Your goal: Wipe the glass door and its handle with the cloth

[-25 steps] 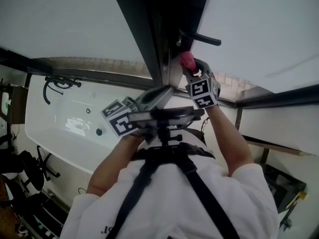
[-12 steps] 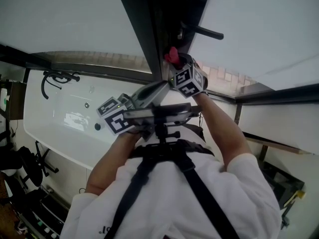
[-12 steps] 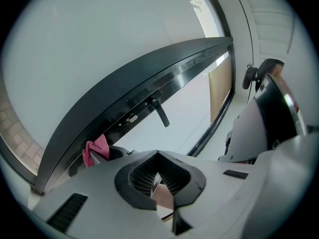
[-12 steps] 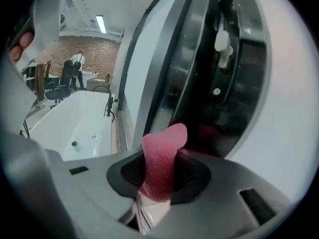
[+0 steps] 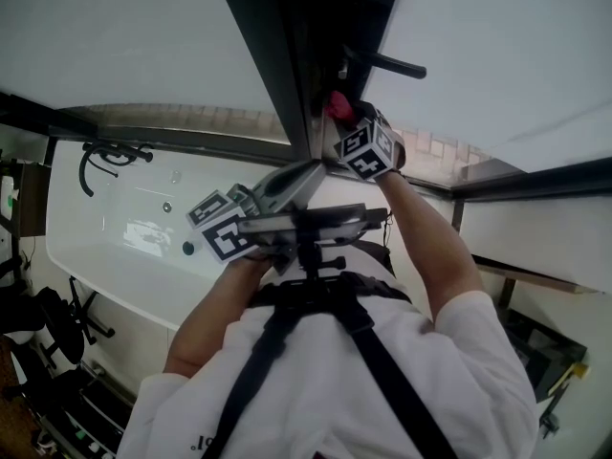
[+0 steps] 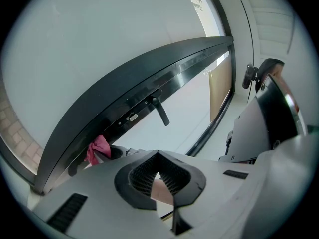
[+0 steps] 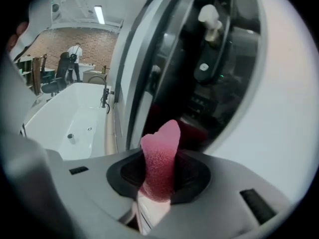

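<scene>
Cloth [image 5: 337,104] position check: pinched upright in the right claw [image 7: 160,156], whose jaws are closed tight on it, the free tip poking out toward the dark frame [image 5: 287,46] of the glass door [image 5: 497,46].

Change over the last second: right claw has travelled up and in toward the frame edge, then eased back a touch. The cloth now sits just below the handle [image 5: 387,63], nearer it than before. A faint red reflection shows in the frame; contact looks likely but I can't confirm it.

Left claw [image 6: 158,169]: jaws together, nothing between them, held back at chest level, well clear of the door. No real shift.

Reading: short back-and-forth strokes along the frame beside the lock. The handle itself looks untouched as yet; the lever stands apart, above the cloth. Large panes either side likewise remain.
</scene>
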### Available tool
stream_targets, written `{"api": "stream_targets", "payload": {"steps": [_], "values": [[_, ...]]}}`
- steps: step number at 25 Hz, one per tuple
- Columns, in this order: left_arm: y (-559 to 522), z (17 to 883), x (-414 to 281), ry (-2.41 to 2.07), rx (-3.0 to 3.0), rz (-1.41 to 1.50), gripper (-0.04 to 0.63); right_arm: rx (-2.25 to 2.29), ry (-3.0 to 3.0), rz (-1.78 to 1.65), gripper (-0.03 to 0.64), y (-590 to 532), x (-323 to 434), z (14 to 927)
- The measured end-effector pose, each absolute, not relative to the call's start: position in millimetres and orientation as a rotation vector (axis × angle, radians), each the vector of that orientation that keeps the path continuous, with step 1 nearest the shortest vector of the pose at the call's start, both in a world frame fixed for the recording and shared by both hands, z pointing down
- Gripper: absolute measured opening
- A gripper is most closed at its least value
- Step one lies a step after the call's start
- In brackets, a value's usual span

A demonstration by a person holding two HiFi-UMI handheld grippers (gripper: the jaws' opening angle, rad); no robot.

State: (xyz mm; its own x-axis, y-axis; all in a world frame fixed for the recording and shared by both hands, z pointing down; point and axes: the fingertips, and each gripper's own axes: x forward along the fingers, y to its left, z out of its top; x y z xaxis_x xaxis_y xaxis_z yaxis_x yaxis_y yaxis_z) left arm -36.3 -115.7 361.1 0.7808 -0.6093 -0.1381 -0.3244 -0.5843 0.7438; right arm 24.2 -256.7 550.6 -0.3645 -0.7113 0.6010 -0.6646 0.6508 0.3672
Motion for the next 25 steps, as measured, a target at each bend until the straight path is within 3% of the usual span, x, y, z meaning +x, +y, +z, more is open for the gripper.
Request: {"api": "stream_targets", "payload": {"steps": [14, 25], "values": [[-114, 361, -31, -0.640, 2.233, -0.488, -0.008, 1.225, -2.044, -0.024, 0.106, -243, 72, 539], [-115, 364, -35, -0.672, 2.221, -0.488, -0.008, 1.099, -2.102, -0.011, 0.106, -236, 33, 556]]}}
